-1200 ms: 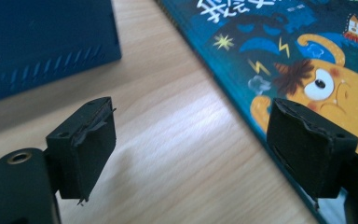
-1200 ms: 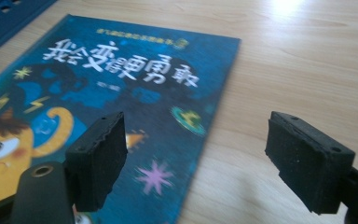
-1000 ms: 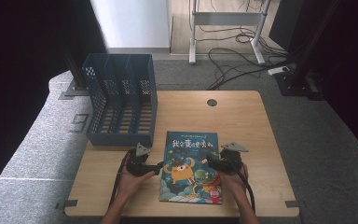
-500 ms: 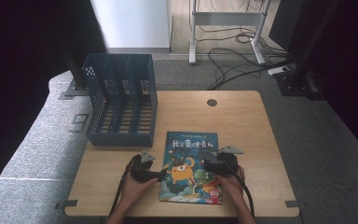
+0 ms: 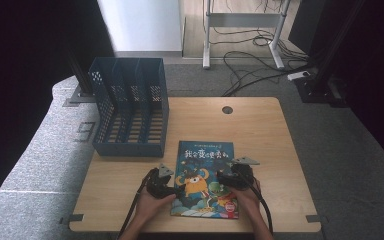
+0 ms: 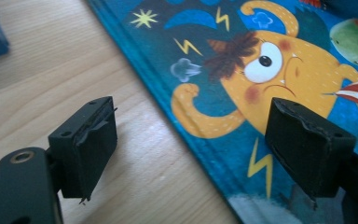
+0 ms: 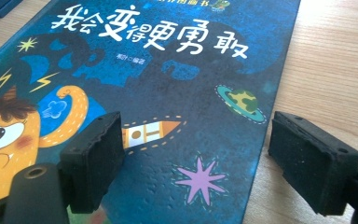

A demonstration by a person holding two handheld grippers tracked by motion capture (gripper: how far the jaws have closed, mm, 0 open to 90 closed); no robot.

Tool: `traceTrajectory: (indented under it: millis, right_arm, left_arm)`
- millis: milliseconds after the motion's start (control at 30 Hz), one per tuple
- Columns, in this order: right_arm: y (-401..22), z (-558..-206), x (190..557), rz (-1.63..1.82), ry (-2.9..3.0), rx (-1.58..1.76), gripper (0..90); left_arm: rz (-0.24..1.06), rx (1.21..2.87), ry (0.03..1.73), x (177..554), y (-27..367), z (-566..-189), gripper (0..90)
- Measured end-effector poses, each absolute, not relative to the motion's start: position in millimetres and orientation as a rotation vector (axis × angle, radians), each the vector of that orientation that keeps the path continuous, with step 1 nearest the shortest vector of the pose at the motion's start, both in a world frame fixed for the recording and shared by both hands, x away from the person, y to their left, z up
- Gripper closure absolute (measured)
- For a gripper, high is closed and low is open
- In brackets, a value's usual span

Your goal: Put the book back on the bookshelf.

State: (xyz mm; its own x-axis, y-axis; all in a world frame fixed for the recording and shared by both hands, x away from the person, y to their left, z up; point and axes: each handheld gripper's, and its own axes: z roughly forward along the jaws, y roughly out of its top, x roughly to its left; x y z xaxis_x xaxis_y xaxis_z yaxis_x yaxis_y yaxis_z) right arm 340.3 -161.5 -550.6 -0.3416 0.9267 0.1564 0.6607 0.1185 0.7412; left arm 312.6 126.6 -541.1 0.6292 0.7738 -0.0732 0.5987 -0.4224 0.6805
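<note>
The book (image 5: 206,178) lay flat on the table (image 5: 260,125), as before. The left gripper (image 5: 174,189) had moved lower toward its left edge. Both the left and the right gripper (image 5: 224,179) stood spread wide, each straddling 1 edge, gripping nothing.

Both forearms are brought in from the bottom of the high view, each hand wrapped around a gripper, the two set well apart and angled slightly inward. The left gripper (image 5: 172,186) is held low with jaws spread wide, nothing clamped between the pads (image 6: 86,140). The right gripper (image 5: 225,179) is likewise held low, jaws parted wide, pads (image 7: 95,156) gripping nothing.
</note>
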Motion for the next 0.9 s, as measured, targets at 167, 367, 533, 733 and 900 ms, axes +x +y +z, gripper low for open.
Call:
traceTrajectory:
  millis: [167,367,533,733,900]
  right_arm:
    - [-161.5,-549.8,340.1,1.081,2.061,1.558,18.1]
    - [-163.8,-548.2,340.2,1.114,2.045,1.593,18.8]
    - [-164.9,-545.8,339.5,1.134,2.039,1.599,19.2]
    - [-164.9,-545.2,338.9,1.123,2.053,1.594,18.9]
    - [-164.2,-545.2,338.8,1.117,2.055,1.593,18.6]
  left_arm:
    - [0.307,2.165,1.054,311.1,122.1,-542.0,16.2]
    - [0.296,2.163,1.057,311.2,122.1,-542.3,16.2]
    - [0.278,2.161,1.068,312.1,122.5,-542.5,15.4]
    - [0.275,2.162,1.083,312.1,122.1,-542.4,13.9]
    - [0.267,2.163,1.07,310.9,120.1,-542.8,13.9]
